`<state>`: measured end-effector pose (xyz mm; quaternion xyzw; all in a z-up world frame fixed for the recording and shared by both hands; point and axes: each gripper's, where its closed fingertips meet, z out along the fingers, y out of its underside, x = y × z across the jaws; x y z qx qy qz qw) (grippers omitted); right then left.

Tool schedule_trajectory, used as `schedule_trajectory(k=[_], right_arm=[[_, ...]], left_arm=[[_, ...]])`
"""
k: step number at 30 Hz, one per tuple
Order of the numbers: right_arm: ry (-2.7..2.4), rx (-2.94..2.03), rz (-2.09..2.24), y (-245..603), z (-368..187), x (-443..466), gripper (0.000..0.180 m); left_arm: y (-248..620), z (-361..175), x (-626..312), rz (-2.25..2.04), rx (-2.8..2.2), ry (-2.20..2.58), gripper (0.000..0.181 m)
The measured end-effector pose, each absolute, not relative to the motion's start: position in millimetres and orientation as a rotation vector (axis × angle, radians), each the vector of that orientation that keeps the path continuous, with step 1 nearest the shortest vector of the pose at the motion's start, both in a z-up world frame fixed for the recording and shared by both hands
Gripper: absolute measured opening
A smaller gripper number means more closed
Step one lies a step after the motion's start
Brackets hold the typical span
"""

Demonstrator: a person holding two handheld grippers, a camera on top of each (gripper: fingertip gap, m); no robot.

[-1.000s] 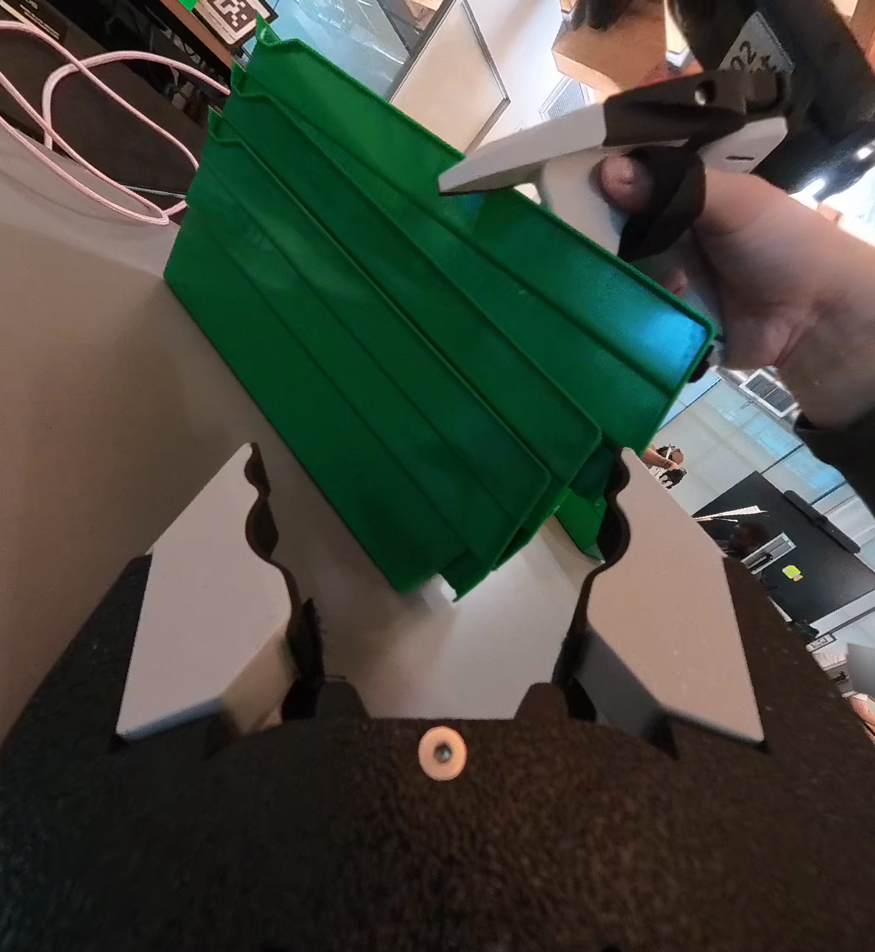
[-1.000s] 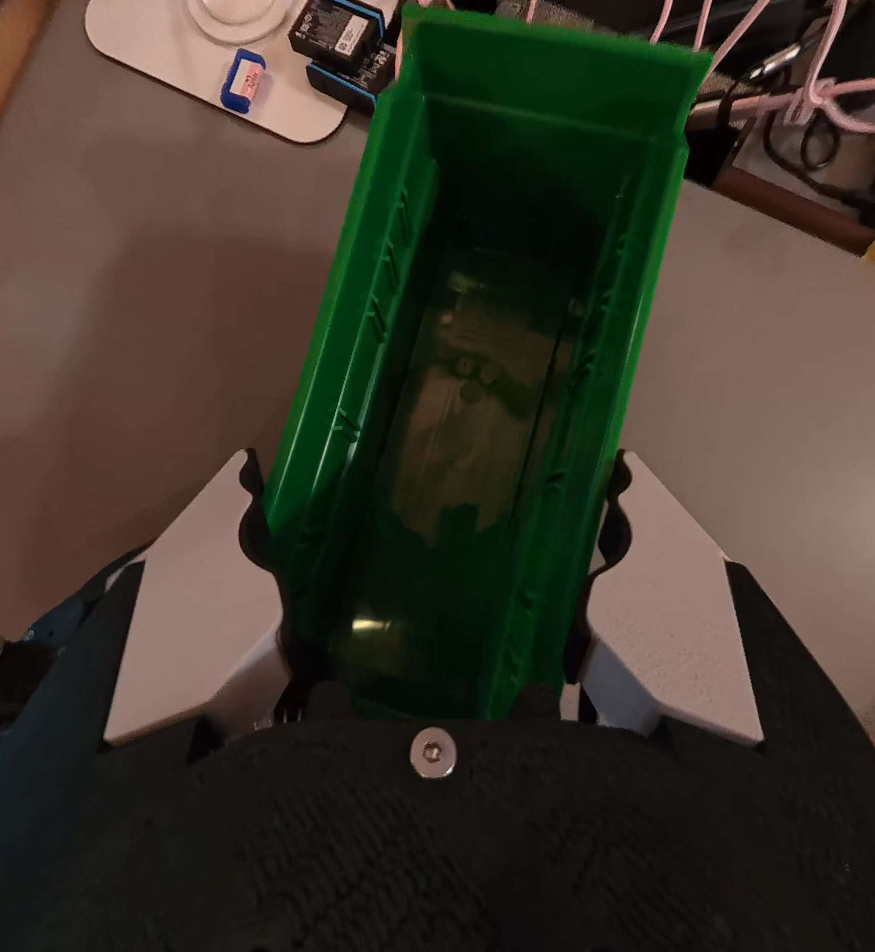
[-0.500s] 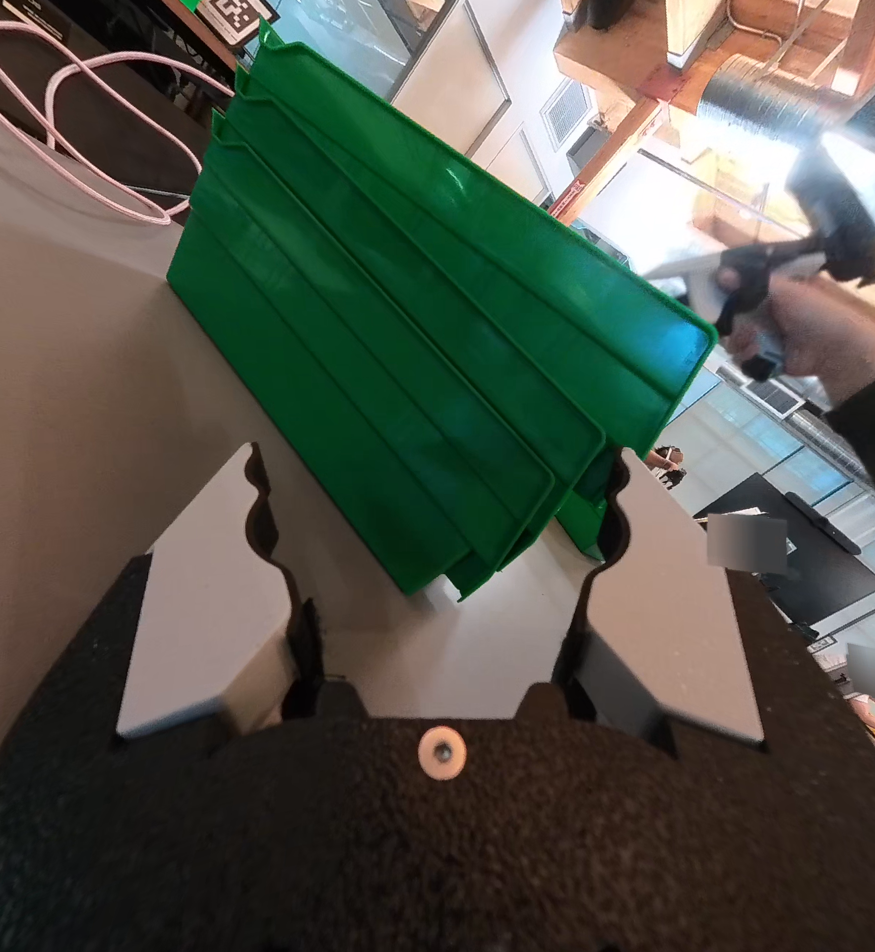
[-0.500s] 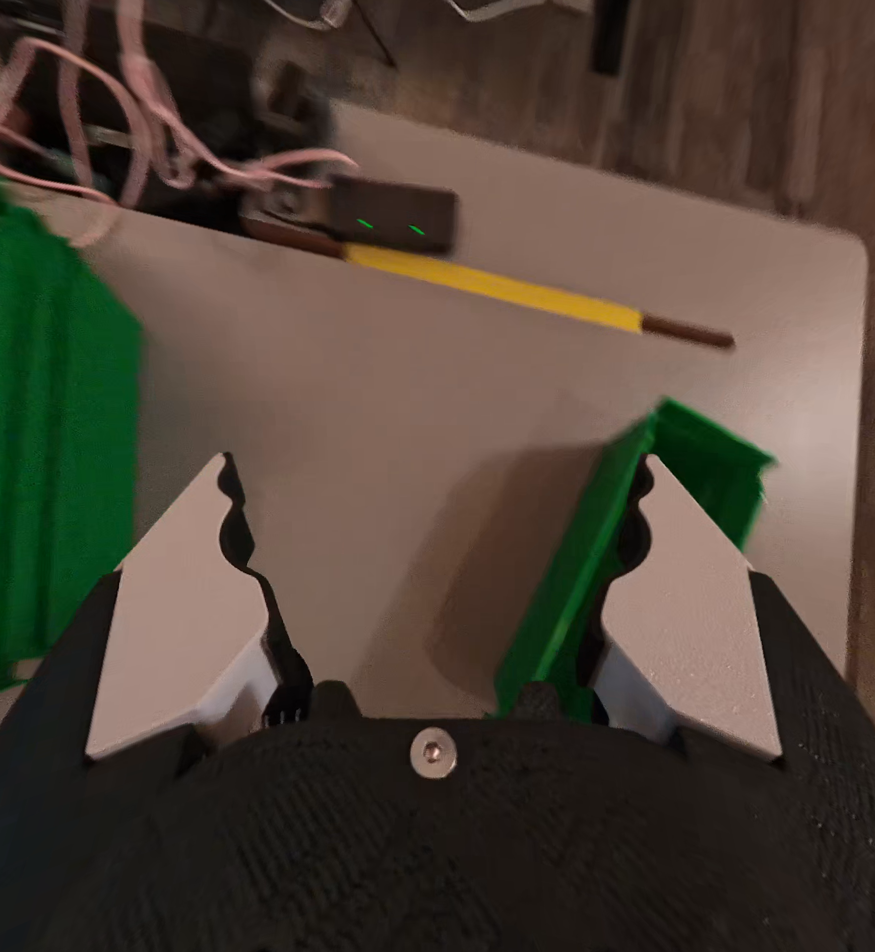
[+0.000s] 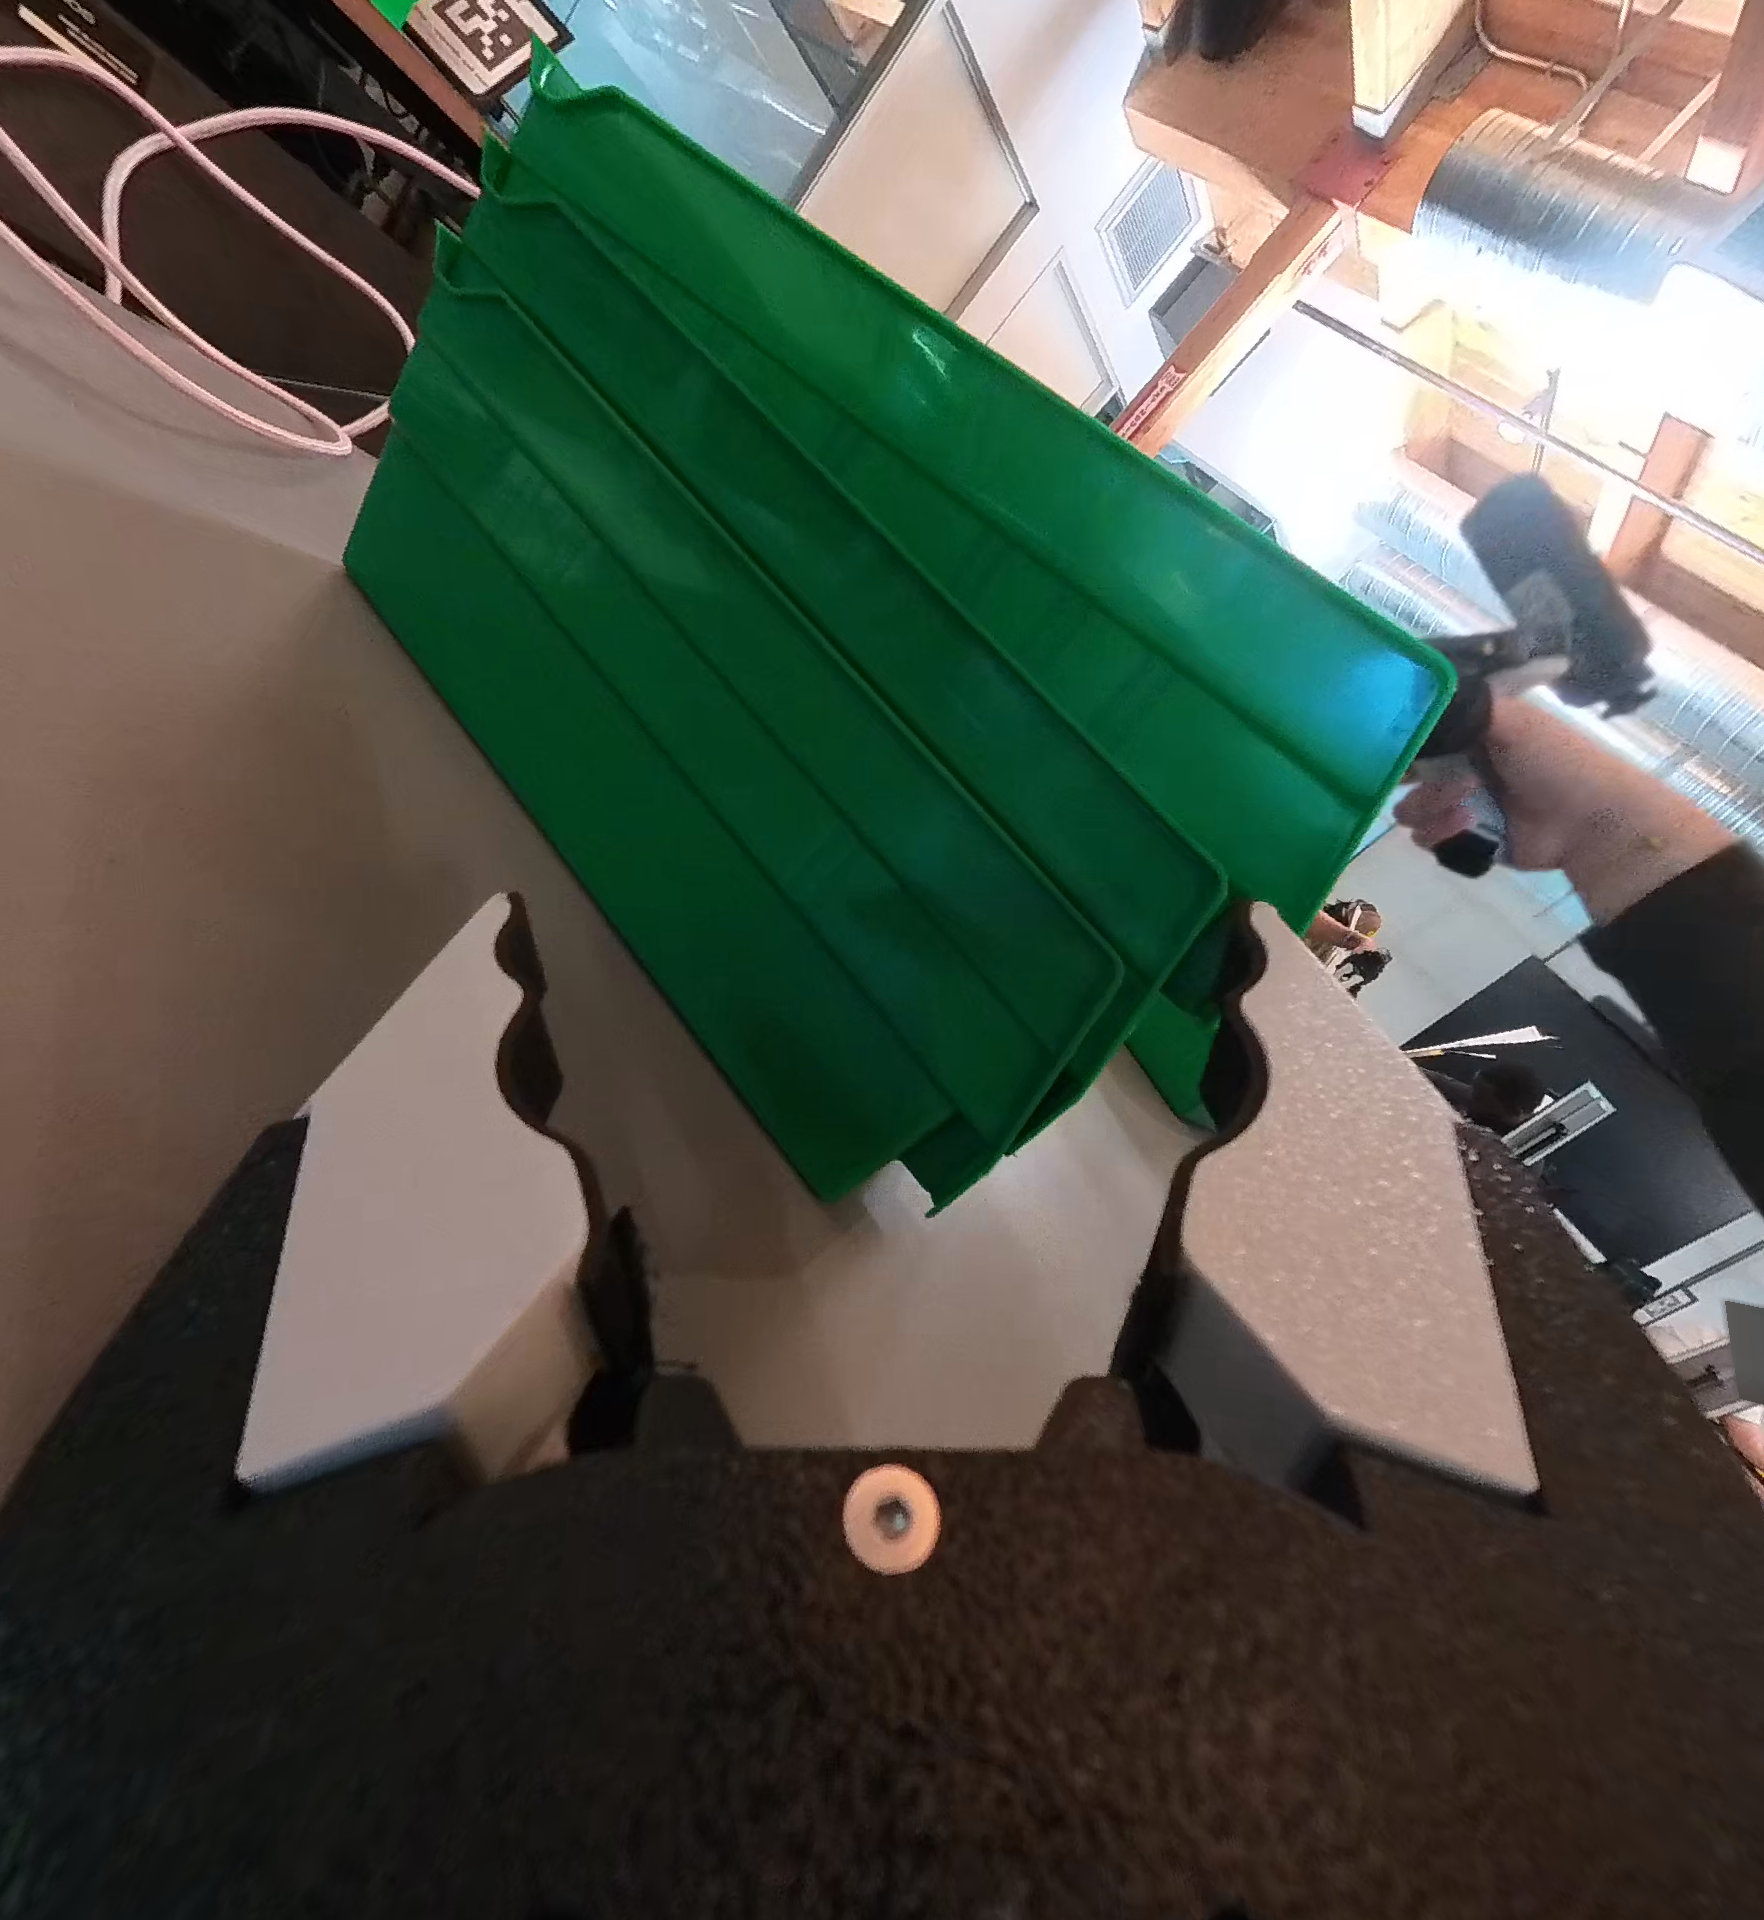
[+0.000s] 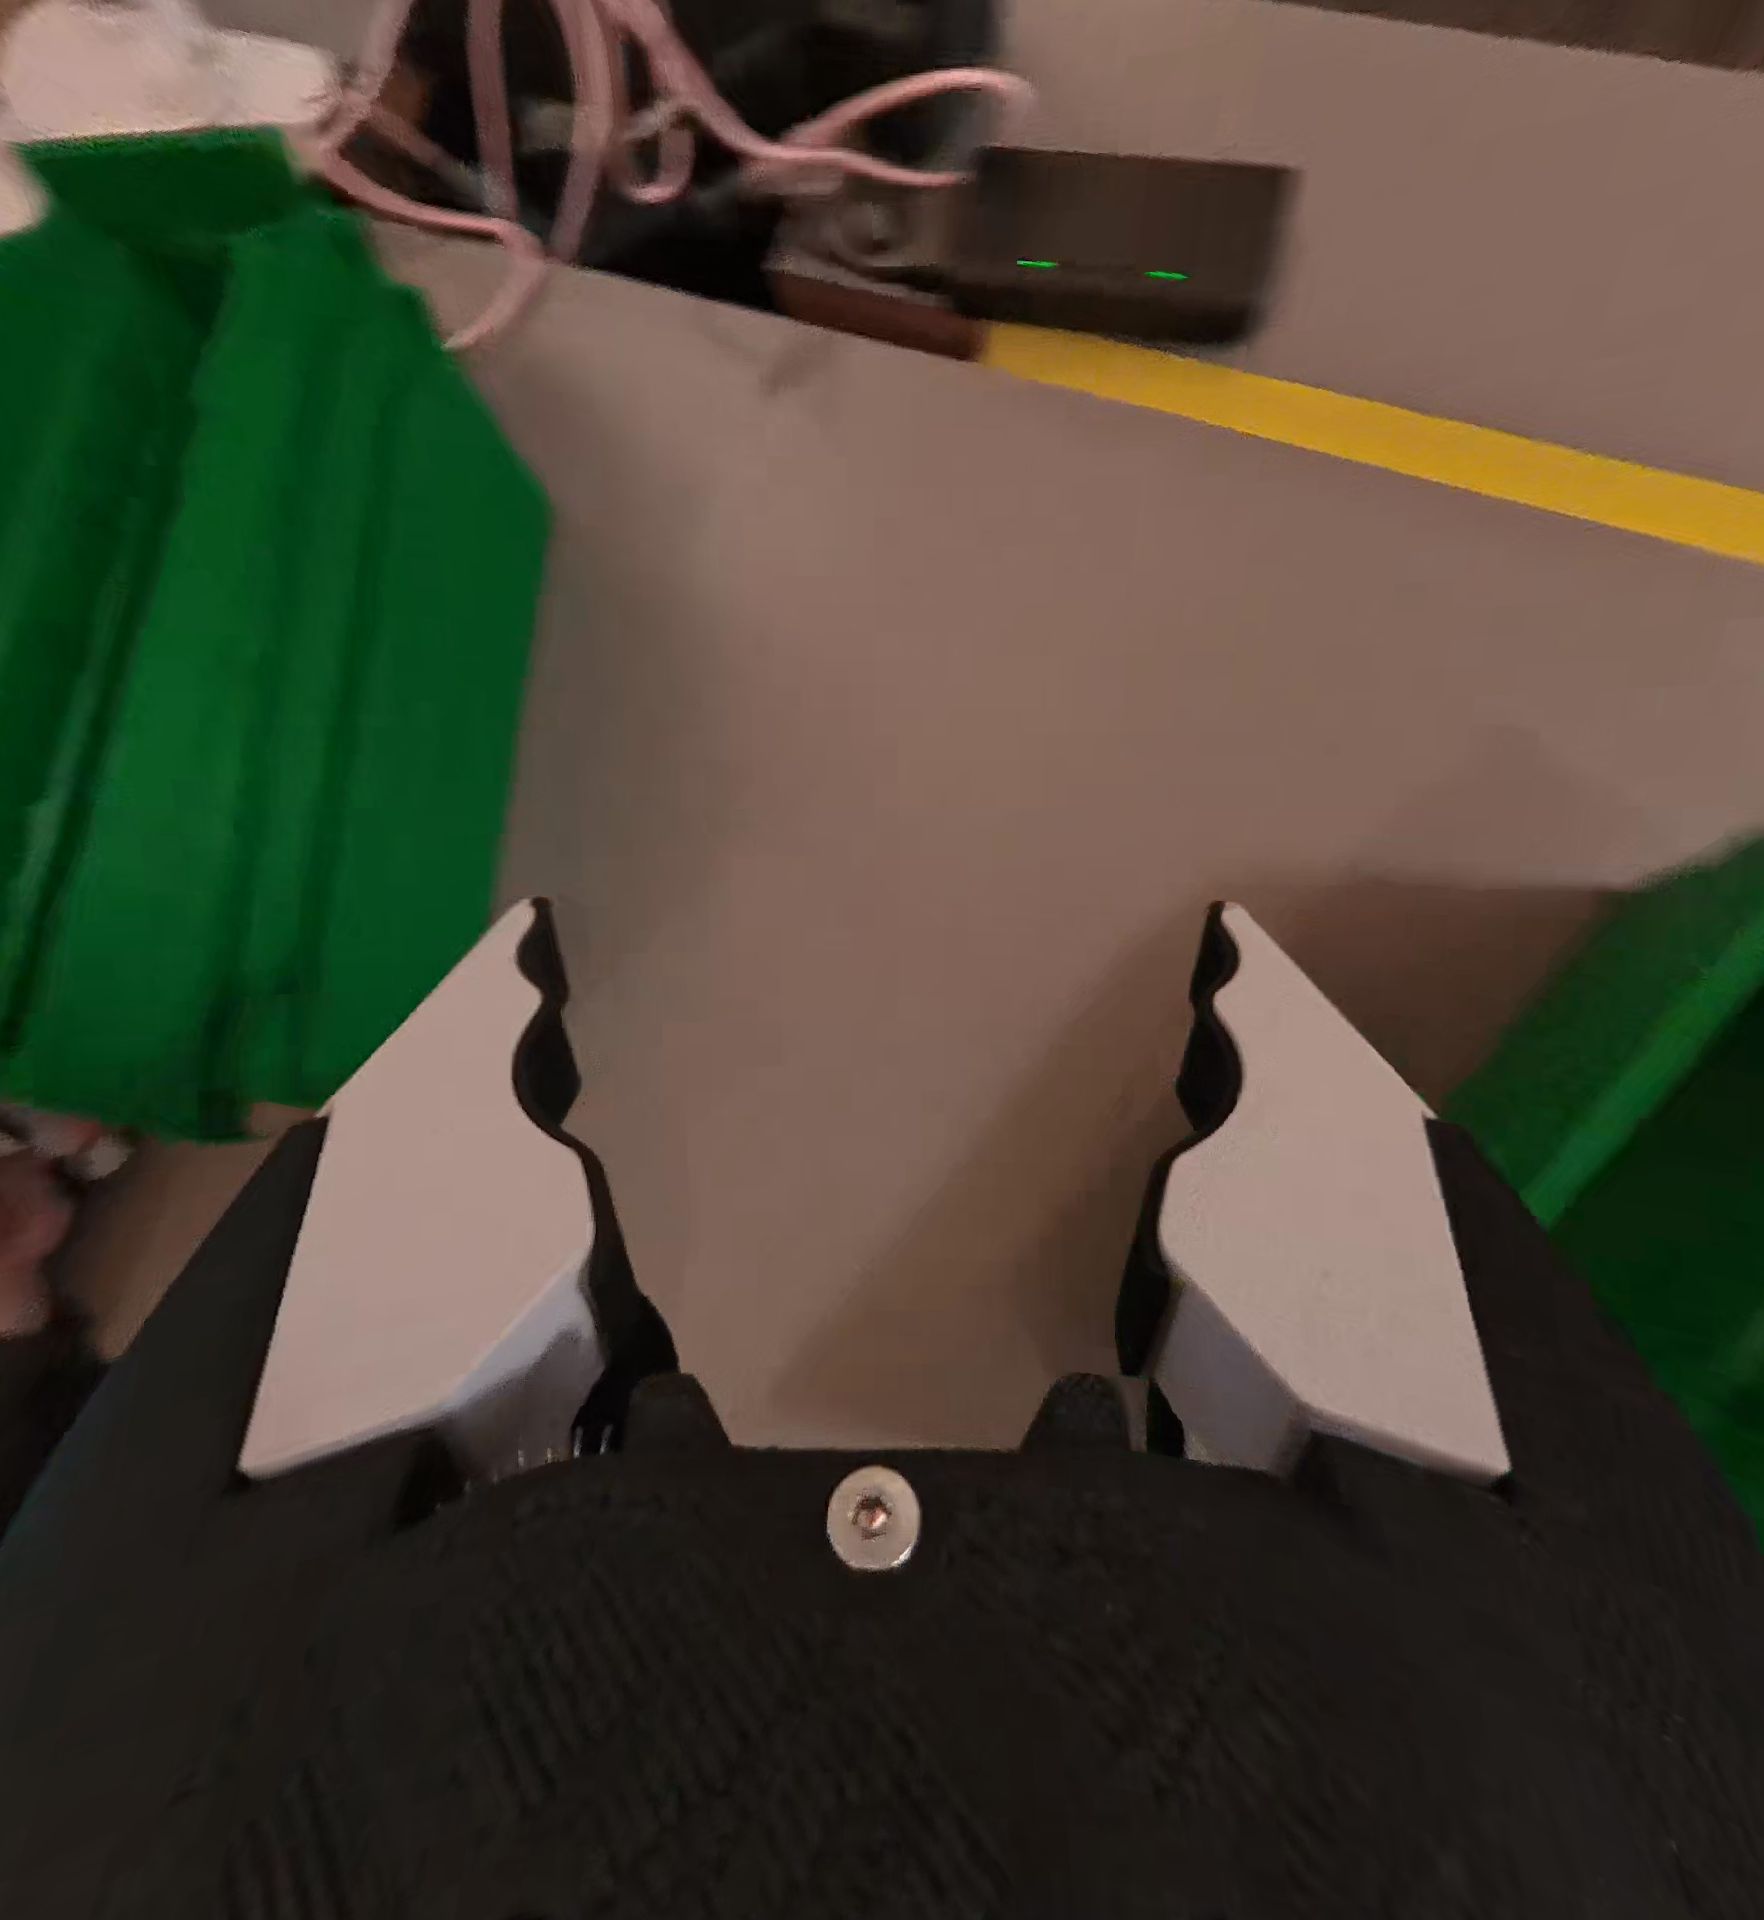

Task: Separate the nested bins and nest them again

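So one bin (image 6: 1688, 1122) lies alone on the desk (image 6: 909, 675), right of the nested stack (image 5: 805, 727), which both gaping, empty claws, left (image 5: 878, 1039) and right (image 6: 873, 1039), have yet to split further.

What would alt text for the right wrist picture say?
An open two-finger gripper hovers empty over a grey table, between a blurred stack of nested green bins at left and one separate green bin at right.

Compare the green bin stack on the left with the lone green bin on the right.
The nested stack shows several stepped shells; the single bin is one shell. The stack sits left of the open right gripper, the single bin right. Both are green plastic on the grey table.
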<state>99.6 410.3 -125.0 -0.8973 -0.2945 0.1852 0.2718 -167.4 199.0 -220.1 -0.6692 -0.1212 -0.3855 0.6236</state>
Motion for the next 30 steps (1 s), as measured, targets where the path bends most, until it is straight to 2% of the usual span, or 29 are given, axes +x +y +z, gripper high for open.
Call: schedule_trajectory(k=[6,9,13,14,16,19,30], right_arm=[[-1.116,-2.397,0.735,334,-119,-31,0.092],[-1.202,-2.406,0.627,319,-135,-66,0.088],[-1.216,-2.429,0.399,321,-156,-85,0.07],[-1.225,-2.444,0.387,317,-160,-88,0.062],[-1.246,-2.446,0.394,312,-164,-95,0.025],[-1.183,-2.398,0.372,319,-156,-100,0.005],[-0.951,-2.283,0.569,335,-151,-105,0.002]], left_arm=[[198,-219,-167,-0.885,-1.533,-0.271,0.126],[198,-219,-166,-0.886,-1.533,-0.268,0.127],[198,-219,-166,-0.888,-1.532,-0.268,0.127],[198,-219,-166,-0.889,-1.531,-0.268,0.127],[198,-219,-166,-0.891,-1.53,-0.268,0.127],[198,-219,-166,-0.894,-1.53,-0.269,0.127],[198,-219,-166,-0.891,-1.533,-0.27,0.127]])
